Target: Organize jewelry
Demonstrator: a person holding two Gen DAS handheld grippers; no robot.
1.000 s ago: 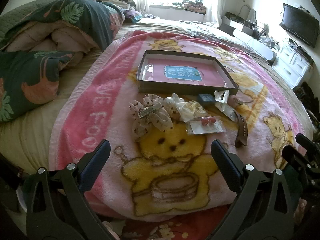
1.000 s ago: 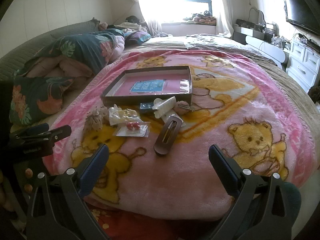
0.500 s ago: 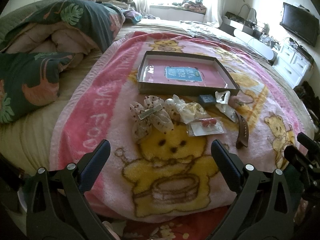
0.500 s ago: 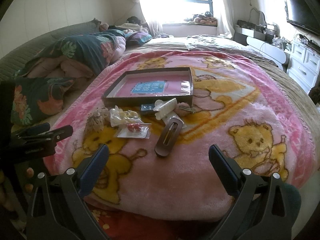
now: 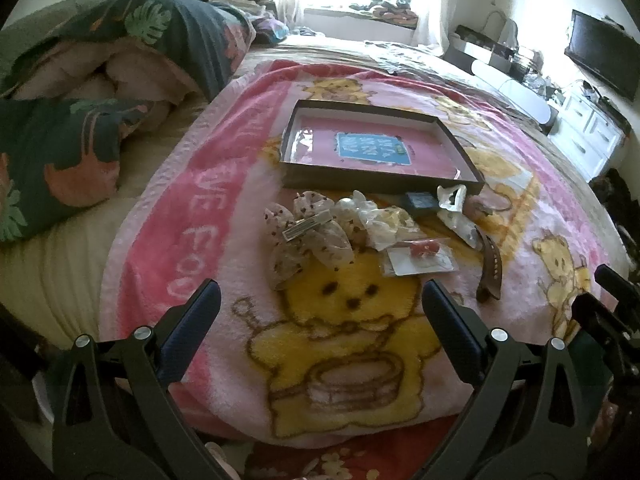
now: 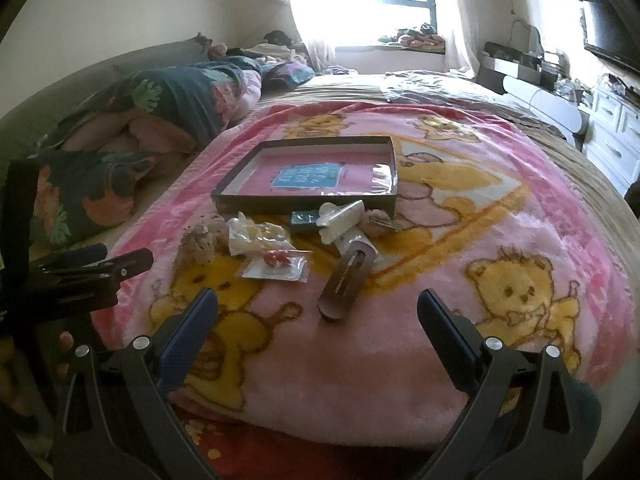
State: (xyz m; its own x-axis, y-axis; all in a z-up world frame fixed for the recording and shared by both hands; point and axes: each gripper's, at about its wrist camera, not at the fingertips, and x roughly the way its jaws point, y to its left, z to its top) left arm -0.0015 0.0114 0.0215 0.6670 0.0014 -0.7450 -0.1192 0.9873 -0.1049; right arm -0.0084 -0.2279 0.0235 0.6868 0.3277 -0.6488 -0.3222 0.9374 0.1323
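Not much has changed from a second ago, honestly. Both views have crept slightly closer to the blanket [image 5: 168,240] and the pile sits a touch higher in frame; nothing in the pile has moved.

The left gripper [image 5: 320,308] hangs over the yellow bear print at the bottom centre of its view, jaws spread wide, nothing between them. The right gripper [image 6: 318,320] is the same: wide apart, empty, low in its frame, with the tip of the brown hair clip [image 6: 347,282] just above the gap. The left gripper [image 6: 100,272] also pokes in at the left edge of the right view.

The jewelry bits sit in a loose cluster mid-frame, right in front of the shallow dark tray [image 5: 384,182], which has a pink liner with a blue label. Left to right in the left view:
- a dotted fabric bow [image 5: 308,236] with a metal clip on top
- a clear bag of pale pieces [image 5: 384,224]
- a small flat packet with red earrings [image 5: 420,256], nearest the gripper
- a little dark blue box [image 5: 420,202] touching the tray wall
- a white claw clip [image 5: 452,200]
- the brown hair clip [image 5: 490,268] at the right end, lying on its side.
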